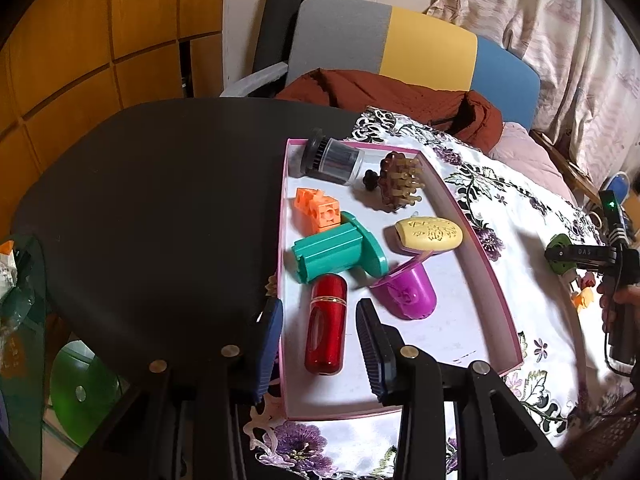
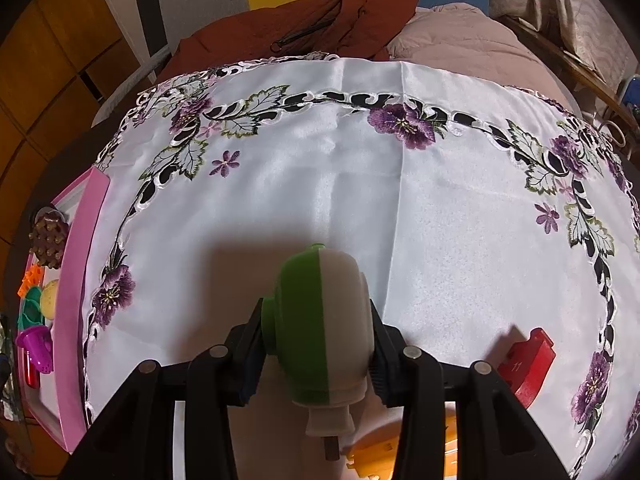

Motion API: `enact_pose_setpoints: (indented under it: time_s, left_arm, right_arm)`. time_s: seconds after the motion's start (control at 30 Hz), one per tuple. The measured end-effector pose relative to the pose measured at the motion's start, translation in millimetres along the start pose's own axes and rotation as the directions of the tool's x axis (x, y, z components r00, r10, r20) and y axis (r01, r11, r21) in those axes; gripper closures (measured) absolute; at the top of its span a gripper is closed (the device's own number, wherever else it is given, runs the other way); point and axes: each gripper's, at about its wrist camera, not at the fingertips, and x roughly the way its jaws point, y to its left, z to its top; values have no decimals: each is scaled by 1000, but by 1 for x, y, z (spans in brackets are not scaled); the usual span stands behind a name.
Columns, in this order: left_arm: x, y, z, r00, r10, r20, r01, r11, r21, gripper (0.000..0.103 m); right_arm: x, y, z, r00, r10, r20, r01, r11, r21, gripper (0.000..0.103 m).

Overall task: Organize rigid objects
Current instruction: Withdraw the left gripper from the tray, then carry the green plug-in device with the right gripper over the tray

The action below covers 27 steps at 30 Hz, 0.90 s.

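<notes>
Gripping the half-green, half-white rounded plastic gadget (image 2: 326,332) in my right gripper (image 2: 318,344), I have its fingers pressed on both curved flanks, lifted over the white embroidered cloth on the tabletop (image 2: 360,184). I judge the risk is slippage: the shell is smooth and domed, so the pads could squeeze it forward and out during the carry to the shallow pink-rimmed tray (image 1: 480,248).

My left gripper (image 1: 320,344) is spread wide and holding nothing, straddling the glossy red cylinder (image 1: 325,324) at the tray's near end. That tray is crowded: a teal plastic block (image 1: 336,254), a purple plastic cup (image 1: 408,292) and a yellow oval case (image 1: 430,234) lie near the middle. Dropping the gadget there could knock or roll them.

A red plastic block (image 2: 528,362) remains outside the tray, beside my right fingers, so swinging could clip it.
</notes>
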Motion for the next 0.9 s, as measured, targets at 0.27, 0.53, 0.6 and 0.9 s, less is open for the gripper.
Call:
enact_pose_setpoints:
  time_s: [0.27,0.53,0.6,0.9]
  left_arm:
    - [0,8,-1,1000,4,4,-4,1000,-11,64]
    - [0,18,-3,1000,6,5,-6,999,-33,64]
    - [0,22,-4,1000,6,6,-6,999,-43,64]
    - [0,45,-7,999,42,8,-41,995,-90,64]
  right_arm:
    - [-20,9,1,999,30,45,-30,999,17,61]
    - [-48,67,-8,989,140,48,-136,988,-71,61]
    - [-55,91,-13,984,176,35,-171,978,-122,61]
    - [-70,224,-52,958,273,-90,-286,874,-394,61]
